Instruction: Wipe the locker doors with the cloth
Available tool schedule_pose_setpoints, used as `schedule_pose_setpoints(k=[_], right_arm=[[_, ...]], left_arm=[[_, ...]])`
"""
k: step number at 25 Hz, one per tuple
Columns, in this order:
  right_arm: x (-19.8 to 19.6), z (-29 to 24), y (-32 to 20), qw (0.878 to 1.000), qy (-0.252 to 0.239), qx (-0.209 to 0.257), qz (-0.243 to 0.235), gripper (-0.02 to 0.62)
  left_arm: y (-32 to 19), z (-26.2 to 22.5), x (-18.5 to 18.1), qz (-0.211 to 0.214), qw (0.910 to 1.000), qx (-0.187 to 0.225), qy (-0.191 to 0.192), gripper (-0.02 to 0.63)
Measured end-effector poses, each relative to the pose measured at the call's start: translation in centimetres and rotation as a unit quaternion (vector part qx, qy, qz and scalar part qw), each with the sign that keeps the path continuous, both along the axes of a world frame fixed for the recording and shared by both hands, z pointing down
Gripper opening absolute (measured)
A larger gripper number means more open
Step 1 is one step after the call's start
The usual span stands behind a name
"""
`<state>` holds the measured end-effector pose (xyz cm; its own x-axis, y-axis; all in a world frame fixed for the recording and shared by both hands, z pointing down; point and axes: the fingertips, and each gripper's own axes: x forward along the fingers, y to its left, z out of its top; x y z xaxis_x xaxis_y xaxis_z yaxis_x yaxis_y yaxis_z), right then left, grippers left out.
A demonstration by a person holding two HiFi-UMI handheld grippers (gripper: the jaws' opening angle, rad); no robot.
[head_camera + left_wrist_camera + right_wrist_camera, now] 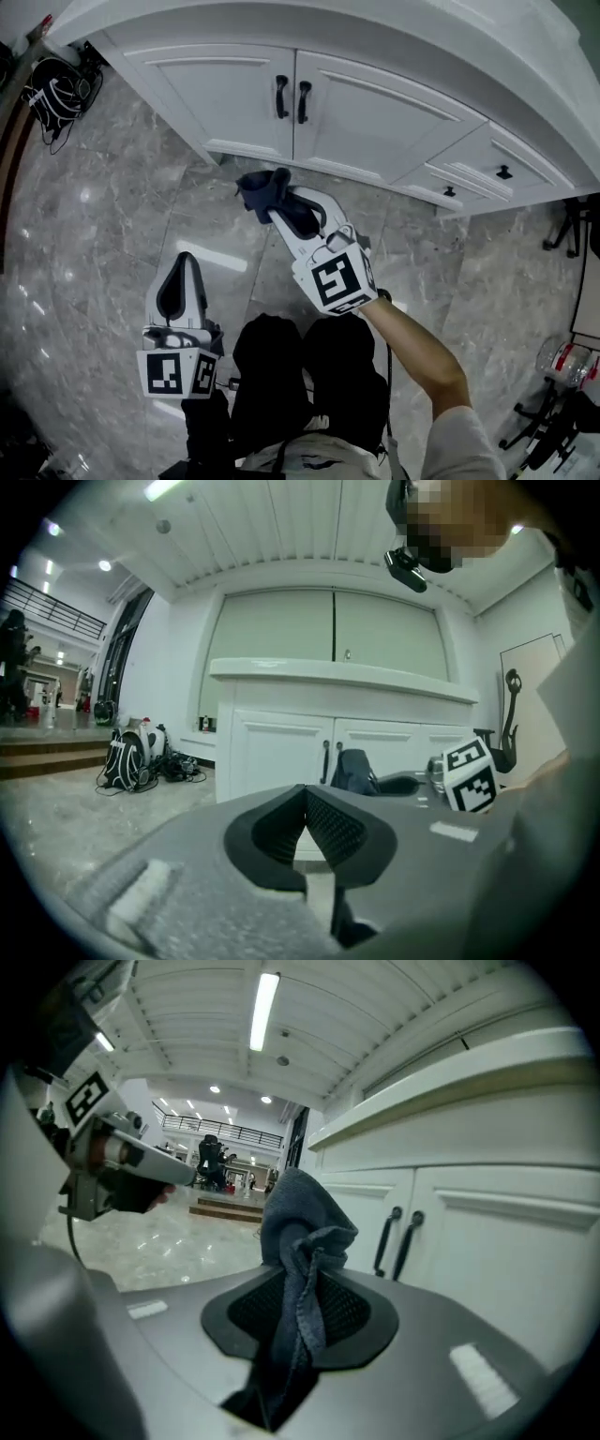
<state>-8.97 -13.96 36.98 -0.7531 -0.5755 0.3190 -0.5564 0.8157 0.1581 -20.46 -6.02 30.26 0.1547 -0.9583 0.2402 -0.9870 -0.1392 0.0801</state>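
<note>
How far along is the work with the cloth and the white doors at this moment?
Done: the cloth is clamped in the right gripper. In hand: it is held in front of the doors, apart from them. Left: wiping the doors themselves. The left gripper is shut and empty.

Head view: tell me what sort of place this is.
Probably a large indoor hall or lobby: polished marble floor, white built-in cabinet with black handles, and, in the right gripper view, steps and a railed balcony beyond.
</note>
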Motion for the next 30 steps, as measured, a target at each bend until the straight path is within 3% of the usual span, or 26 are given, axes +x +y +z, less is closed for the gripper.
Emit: schedule_pose_setpoints(k=[4,6,9,11,15,23,30], right_arm=[[8.1,-7.6,4.9,1.000,-0.002,-0.007,0.027,0.094],[12.3,-12.5,6.6,0.998,-0.019,-0.013,0.065,0.094],[18.3,-19.5,9.3,0.986,-0.035,-0.072,0.144,0.094],[21.0,-23.8,10.2,0.983,-0.020,-0.083,0.164,0.094],[24.0,-31.7,11.0,0.984,-0.014,-0.031,0.177,0.094],[28.6,-43.9,16.0,0.973,-0.007,-0.050,0.225,0.094],[30.7,-51.3,20.0,0.959,-0.016,-0.027,0.282,0.095]], left_arm=[[0.0,-8.8,3.9,0.026,0.9996,-0.006,-0.007,0.002],[0.0,-13.1,5.2,0.033,0.9993,-0.013,-0.009,0.002],[0.5,-19.8,6.6,0.035,0.9990,-0.024,-0.014,0.002],[0.1,-24.3,6.9,0.035,0.9989,-0.021,-0.021,0.002],[0.1,-30.8,7.4,0.037,0.9987,-0.015,-0.031,0.002],[6.6,-43.9,4.6,0.005,0.9982,-0.038,-0.046,0.002],[11.0,-50.0,1.7,0.031,0.9976,-0.031,-0.054,0.002]])
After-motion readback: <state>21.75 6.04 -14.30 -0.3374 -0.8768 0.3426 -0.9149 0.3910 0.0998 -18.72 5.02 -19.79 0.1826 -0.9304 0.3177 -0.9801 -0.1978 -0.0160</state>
